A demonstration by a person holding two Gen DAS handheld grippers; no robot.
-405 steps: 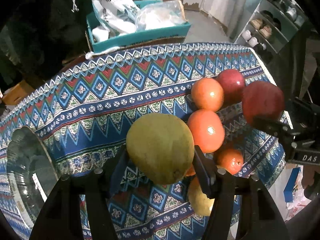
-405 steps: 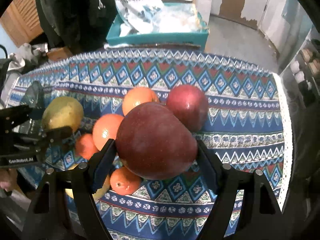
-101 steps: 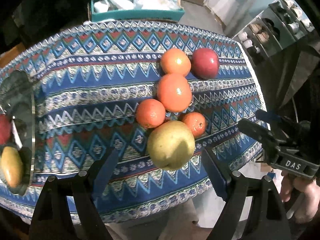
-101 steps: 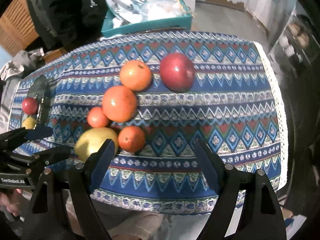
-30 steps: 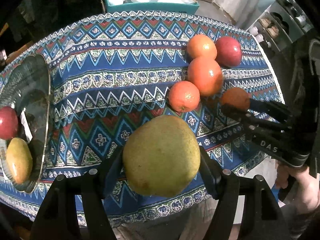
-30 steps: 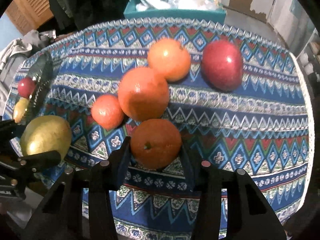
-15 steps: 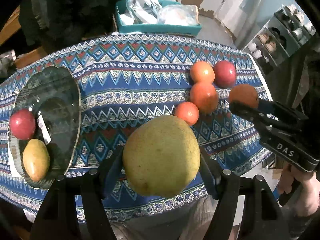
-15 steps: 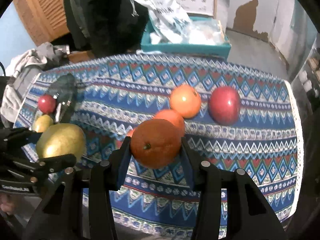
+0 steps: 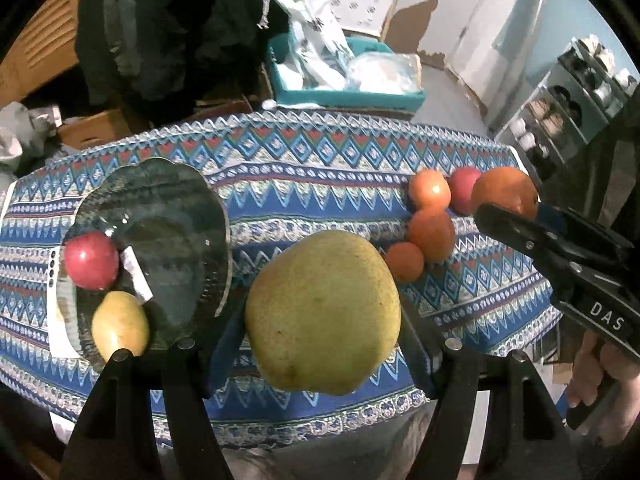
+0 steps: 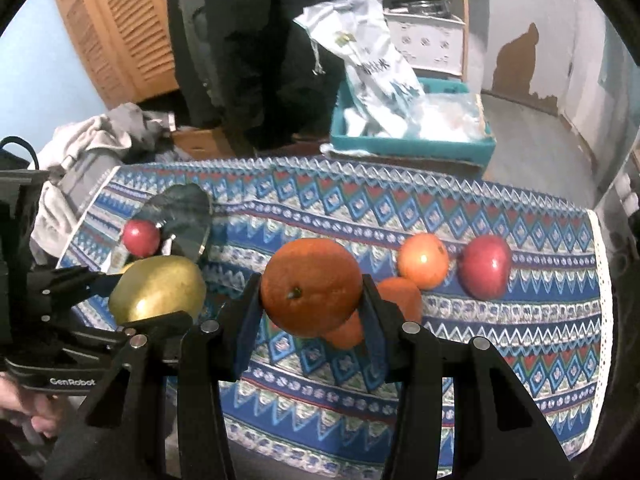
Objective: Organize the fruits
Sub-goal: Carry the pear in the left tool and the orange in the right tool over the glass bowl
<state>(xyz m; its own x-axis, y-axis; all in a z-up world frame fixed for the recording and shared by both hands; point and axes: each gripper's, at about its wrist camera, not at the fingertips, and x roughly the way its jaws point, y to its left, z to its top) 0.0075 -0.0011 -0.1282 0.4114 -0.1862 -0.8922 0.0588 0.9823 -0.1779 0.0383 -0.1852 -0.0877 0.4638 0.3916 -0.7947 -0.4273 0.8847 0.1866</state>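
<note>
While both of my tools hang above the desk (image 9: 320, 184), each one has a fruit clamped between its fingers. My left hand-held gripper (image 9: 322, 320) is closed on a large yellow-green pear (image 9: 322, 312), pads pressing its flanks at 9 and 3 o'clock, and the fruit fills the lower middle of the left wrist view. My right hand-held gripper (image 10: 312, 312) is clamped on an orange (image 10: 312, 288), its stem dimple turned toward the camera. In the left wrist view that same tool reaches in from 3 o'clock with the orange at its tip, a hand (image 9: 600, 376) gripping its handle at 4 o'clock.

On the desk, which is covered by a blue patterned cloth (image 10: 520, 320), a dark glass plate (image 9: 168, 240) lies at 9 o'clock of the left wrist view. It carries a red apple (image 9: 91, 260) and a small yellow pear (image 9: 118, 326), the two just beside each other along its near-left rim. A white slip (image 9: 134, 276) lies on the plate next to the apple.

At 2 o'clock of that view the loose fruit sits in a cluster: a pale orange (image 9: 429, 189), a bigger orange (image 9: 432, 233) touching it, a small orange (image 9: 405, 261) against that one, and a second red apple (image 9: 462, 196) partly hidden by the held orange.

Beyond the far edge, at 12 o'clock, stands a teal box (image 9: 348, 98) stuffed with plastic bags (image 9: 320, 52).
</note>
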